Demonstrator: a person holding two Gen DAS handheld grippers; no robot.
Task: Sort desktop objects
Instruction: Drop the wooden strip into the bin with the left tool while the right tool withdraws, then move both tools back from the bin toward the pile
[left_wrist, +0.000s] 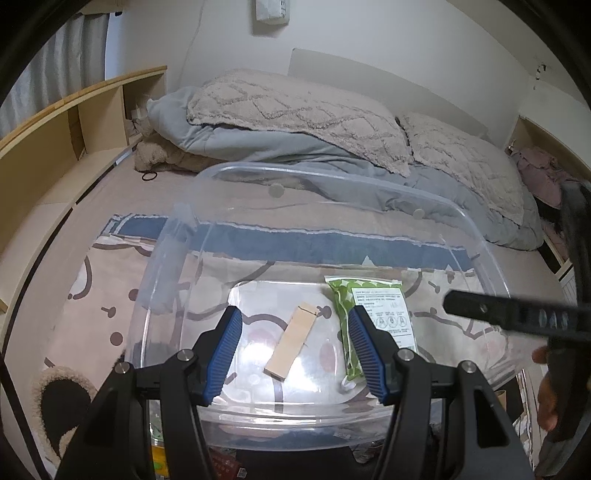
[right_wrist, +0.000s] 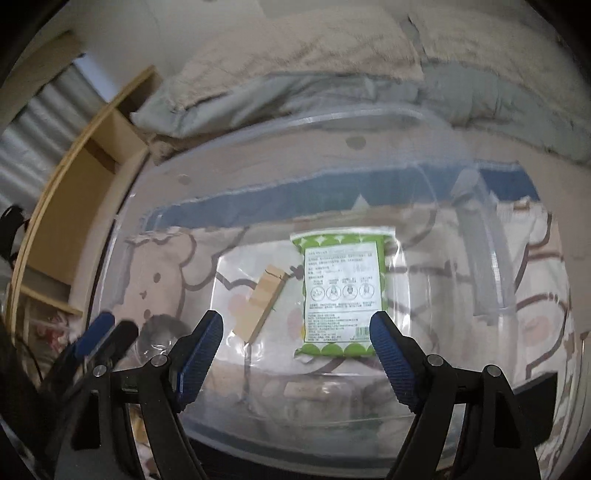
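**Green packet sits in the bin; both tongs hang empty above it**

A clear plastic bin (left_wrist: 476, 236) rests on a bed with a cartoon-print sheet (left_wrist: 92, 295). On the bin's floor, at the lower centre of both views, a green packet (right_wrist: 341, 291) lies flat, label up, with a small wooden block (left_wrist: 291, 341) just beside it to the left.

The right tongs (right_wrist: 295, 350) stand spread wide above the packet, nothing between the blue pads, so the drop looks finished. The left tongs (left_wrist: 295, 350) are parted too and hold nothing; they hover over the near rim, with the block framed between the pads.

This looks like the gap between items. The next move probably calls for lifting clear of the rim and finding another loose object below the bin's near edge, where clutter shows only dimly.
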